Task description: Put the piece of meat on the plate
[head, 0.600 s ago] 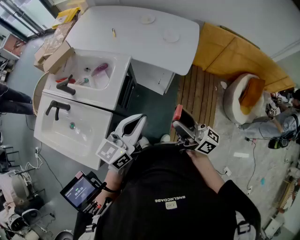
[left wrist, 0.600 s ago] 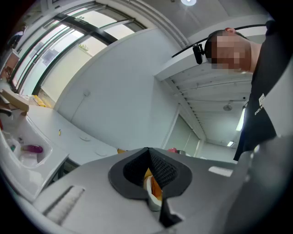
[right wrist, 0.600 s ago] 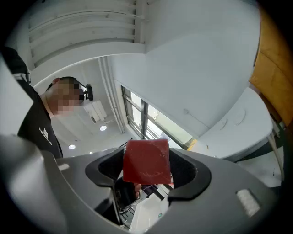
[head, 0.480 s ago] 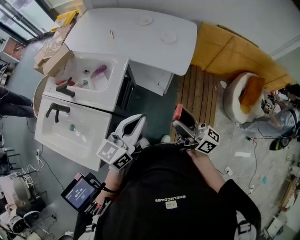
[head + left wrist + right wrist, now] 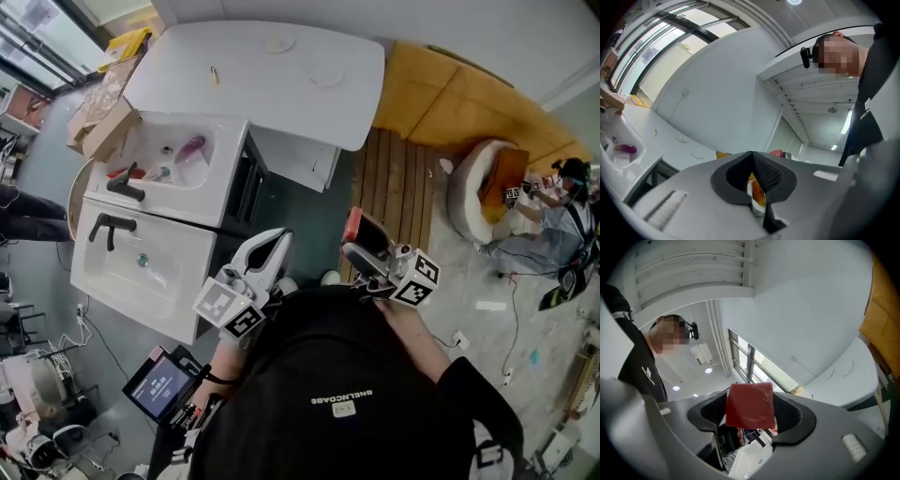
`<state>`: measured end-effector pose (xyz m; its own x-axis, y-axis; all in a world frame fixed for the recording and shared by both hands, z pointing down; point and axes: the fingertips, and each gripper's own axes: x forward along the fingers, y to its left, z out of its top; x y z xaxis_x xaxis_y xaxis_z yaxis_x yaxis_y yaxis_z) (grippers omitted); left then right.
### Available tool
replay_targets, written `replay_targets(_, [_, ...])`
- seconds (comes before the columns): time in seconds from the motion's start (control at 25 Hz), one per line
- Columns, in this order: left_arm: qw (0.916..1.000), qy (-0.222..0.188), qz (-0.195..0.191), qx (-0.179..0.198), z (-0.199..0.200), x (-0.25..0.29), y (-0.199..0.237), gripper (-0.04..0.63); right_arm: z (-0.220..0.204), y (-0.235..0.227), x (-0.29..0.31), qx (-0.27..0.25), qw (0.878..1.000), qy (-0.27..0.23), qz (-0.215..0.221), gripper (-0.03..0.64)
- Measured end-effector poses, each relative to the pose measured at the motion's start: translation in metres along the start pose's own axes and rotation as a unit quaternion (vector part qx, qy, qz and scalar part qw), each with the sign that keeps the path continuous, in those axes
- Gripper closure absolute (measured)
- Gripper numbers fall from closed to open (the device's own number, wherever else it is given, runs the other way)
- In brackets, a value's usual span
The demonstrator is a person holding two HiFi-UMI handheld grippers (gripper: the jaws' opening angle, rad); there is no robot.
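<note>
The right gripper [image 5: 750,416] has its dark pads clamped on the meat [image 5: 750,405], a smooth, glossy red slab. The slab is nearly square, with no clear long axis. Its flat face is turned to the camera and its top edge stands above the jaws. In the head view the right gripper [image 5: 361,242] points toward 11 o'clock, with the meat [image 5: 353,225] at its tip.

The left gripper [image 5: 752,171] is pale grey plastic with dark, finely textured pads, its jaws pressed together on nothing. A rounded white table [image 5: 281,89] lies at 12 o'clock and white sinks [image 5: 178,155] at 10 o'clock.
</note>
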<state>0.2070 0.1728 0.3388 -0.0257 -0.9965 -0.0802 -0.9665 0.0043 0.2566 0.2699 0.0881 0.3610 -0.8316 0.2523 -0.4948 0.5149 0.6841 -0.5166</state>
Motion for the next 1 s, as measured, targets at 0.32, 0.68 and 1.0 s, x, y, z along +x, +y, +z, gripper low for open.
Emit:
replay_targets(0.32, [0.9999, 0.009, 0.009, -0.012, -0.015, 0.033, -0.012, 0.577, 0.028, -0.020, -0.029, 0.018, 1.000, -0.026, -0.003, 0.310])
replay_targets(0.68, [0.9994, 0.027, 0.017, -0.010, -0.035, 0.066, -0.031, 0.577, 0.047, -0.036, -0.064, 0.038, 0.998, -0.042, -0.004, 0.310])
replay_targets(1.0, [0.9984, 0.048, 0.015, -0.025, -0.053, 0.085, -0.035, 0.577, 0.055, -0.055, -0.091, 0.060, 0.995, -0.074, -0.019, 0.310])
